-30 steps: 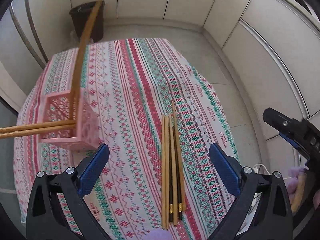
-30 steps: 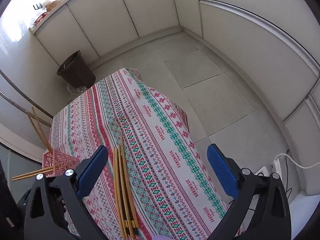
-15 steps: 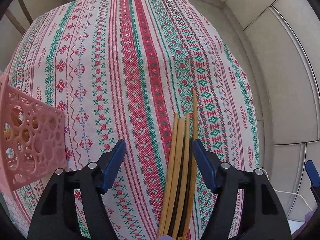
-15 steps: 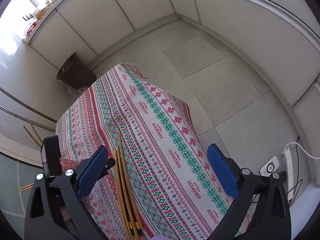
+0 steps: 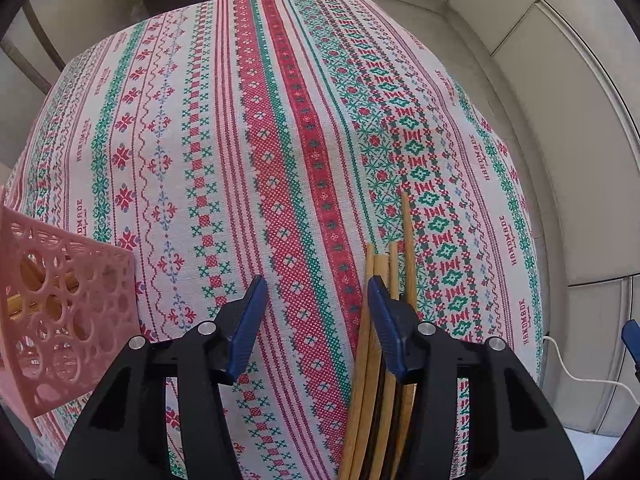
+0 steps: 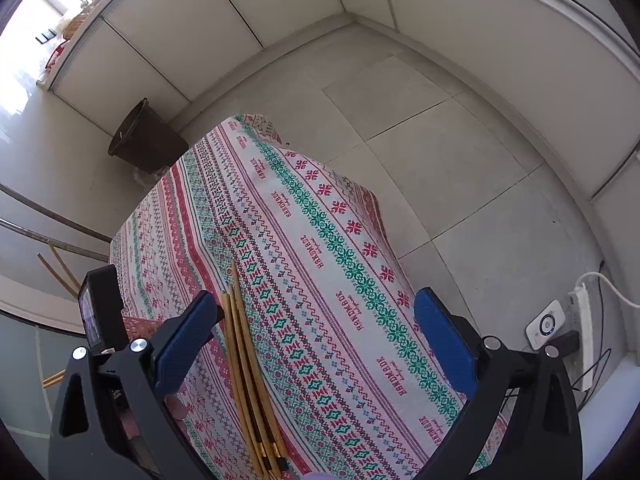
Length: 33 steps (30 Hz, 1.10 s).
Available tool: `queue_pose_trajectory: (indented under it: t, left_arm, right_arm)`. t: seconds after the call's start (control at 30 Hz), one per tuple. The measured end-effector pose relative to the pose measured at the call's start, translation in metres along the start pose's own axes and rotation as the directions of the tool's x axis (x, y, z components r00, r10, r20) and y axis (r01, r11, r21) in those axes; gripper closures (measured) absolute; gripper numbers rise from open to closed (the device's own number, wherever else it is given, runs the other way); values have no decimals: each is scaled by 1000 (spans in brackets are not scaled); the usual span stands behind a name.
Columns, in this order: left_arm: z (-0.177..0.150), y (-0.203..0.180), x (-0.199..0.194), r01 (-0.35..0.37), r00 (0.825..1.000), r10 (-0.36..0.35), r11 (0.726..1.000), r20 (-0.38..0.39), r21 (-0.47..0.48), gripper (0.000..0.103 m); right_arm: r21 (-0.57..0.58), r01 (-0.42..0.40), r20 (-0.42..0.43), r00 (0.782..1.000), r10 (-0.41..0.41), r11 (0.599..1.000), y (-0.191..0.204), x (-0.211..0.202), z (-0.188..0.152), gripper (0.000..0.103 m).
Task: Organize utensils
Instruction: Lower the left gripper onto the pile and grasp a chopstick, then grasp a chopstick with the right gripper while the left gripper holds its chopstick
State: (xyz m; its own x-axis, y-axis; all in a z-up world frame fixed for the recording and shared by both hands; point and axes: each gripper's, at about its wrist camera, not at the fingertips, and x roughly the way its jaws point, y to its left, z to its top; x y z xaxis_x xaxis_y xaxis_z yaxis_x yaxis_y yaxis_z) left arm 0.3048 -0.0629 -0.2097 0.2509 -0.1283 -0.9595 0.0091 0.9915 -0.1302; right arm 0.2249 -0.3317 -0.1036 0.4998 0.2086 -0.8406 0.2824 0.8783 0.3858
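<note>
The left hand-held gripper [image 5: 316,312] hangs low over the worktop [image 5: 280,140], its blue fingers [image 5: 248,320] partly apart with only cloth between them. The chopsticks [image 5: 406,240] lie in a bundle on the striped cloth at 5 o'clock in the left view, tips toward 12; the gripper's right finger sits over the bundle's left edge, and whether it touches cannot be told. A pink basket [image 5: 60,312] stands at 8 o'clock with more chopsticks inside. The right hand-held gripper [image 6: 316,332] is held higher, fingers wide apart and holding nothing; the chopsticks [image 6: 240,328] show at 7 o'clock there. A dark bin [image 6: 146,140] stands on the floor at 10 o'clock.
</note>
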Motion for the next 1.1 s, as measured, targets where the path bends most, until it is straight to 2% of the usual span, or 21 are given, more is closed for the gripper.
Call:
queue_pose_trajectory:
  t: [0.2,0.27,0.33,0.4,0.47,0.53,0.57,0.67,0.77,0.97,1.07,1.1]
  left_arm:
    - [2,-8,-2,-11,1000,11,1000,-6,26,54]
    - [0,-16,0,-30,1000,31,998,-4,56,54]
    - [-7,-31,3,-85,996,84,990,14,117,54]
    - [-15,-44,3,-111,993,103,977,58,180,65]
    - [-16,-46,2,-101,994,91,978,67,180,70]
    - [-17,-42,0,-100,993,88,982,79,162,84]
    - [-18,-38,-1,-95,993,84,983,79,154,98]
    - [-20,-18,-1,-29,999,23,992,47,124,99]
    - [-30,-9,-6,-35,999,30,991,40,129,99]
    - [-63,3,-44,-23,997,11,988,77,156,99]
    - [-78,8,-68,10,994,-26,988,102,153,99]
    - [-79,8,-74,16,993,-33,988,111,154,99]
  right_arm:
    - [9,-3,2,1000,3,1000,-1,-1,0,7]
    - [12,-2,-2,1000,2,1000,-2,0,0,7]
    - [12,2,-7,1000,-2,1000,-2,2,1,7]
    - [13,5,-7,1000,-4,1000,-2,3,2,7]
    - [23,8,-4,1000,-8,1000,-2,5,4,7]
    - [41,3,-5,1000,-3,999,-3,9,6,7]
    - [51,-4,-11,1000,5,999,-3,12,8,7]
    - [54,-27,-36,999,29,998,4,25,10,7]
    - [25,-57,-33,998,58,998,19,40,10,7]
    - [-75,-13,-88,996,6,997,61,89,4,7]
    - [-119,43,-74,996,-52,992,78,111,1,19]
    - [-138,65,-68,995,-75,988,83,118,0,27]
